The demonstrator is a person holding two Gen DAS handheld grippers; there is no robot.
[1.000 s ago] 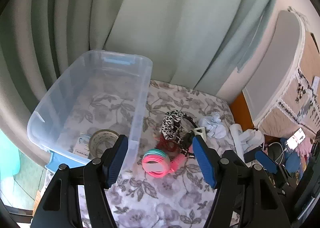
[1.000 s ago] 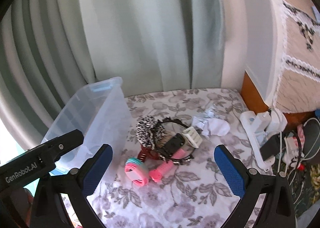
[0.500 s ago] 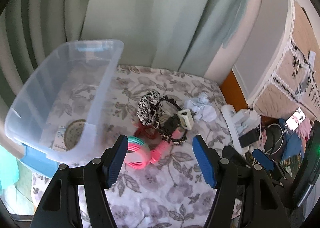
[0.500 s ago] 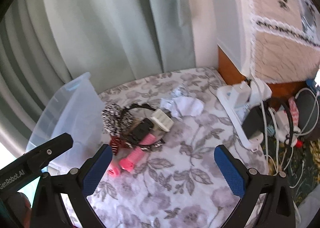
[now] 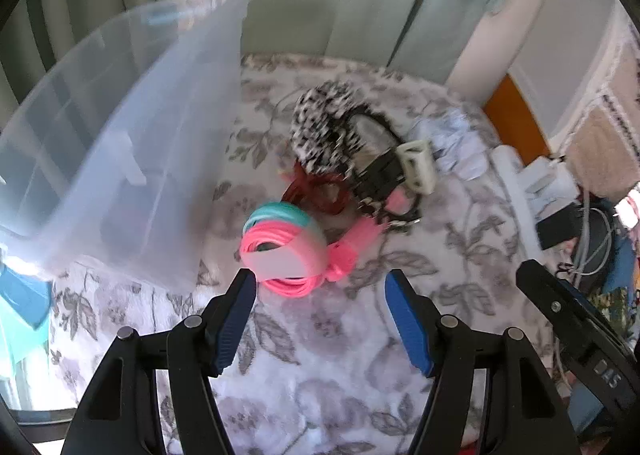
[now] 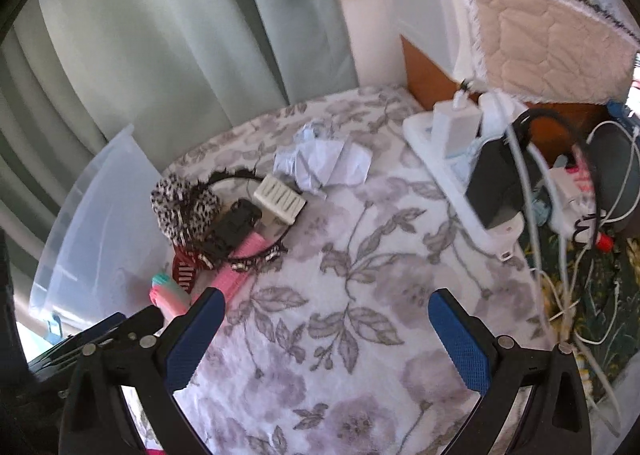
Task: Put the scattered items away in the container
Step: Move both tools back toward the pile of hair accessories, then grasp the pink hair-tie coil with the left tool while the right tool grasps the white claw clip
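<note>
The coil of pink and teal cords [image 5: 282, 251] has a white band around it. The left gripper [image 5: 318, 297] and right gripper [image 6: 326, 321] both have jaws apart, holding nothing.

A home bedroom: floral bedspread [image 6: 360, 275], pale green curtains [image 6: 160, 55], quilted headboard [image 6: 540, 35], charger-laden power strip [image 6: 460, 175].

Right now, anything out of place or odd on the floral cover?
Yes. Hair accessories sit heaped beside the clear bin, not in it: pink and teal coil, spotted scrunchie, black headband tangled with clips. Crumpled white paper lies apart. Nothing looks spilled or broken.
</note>
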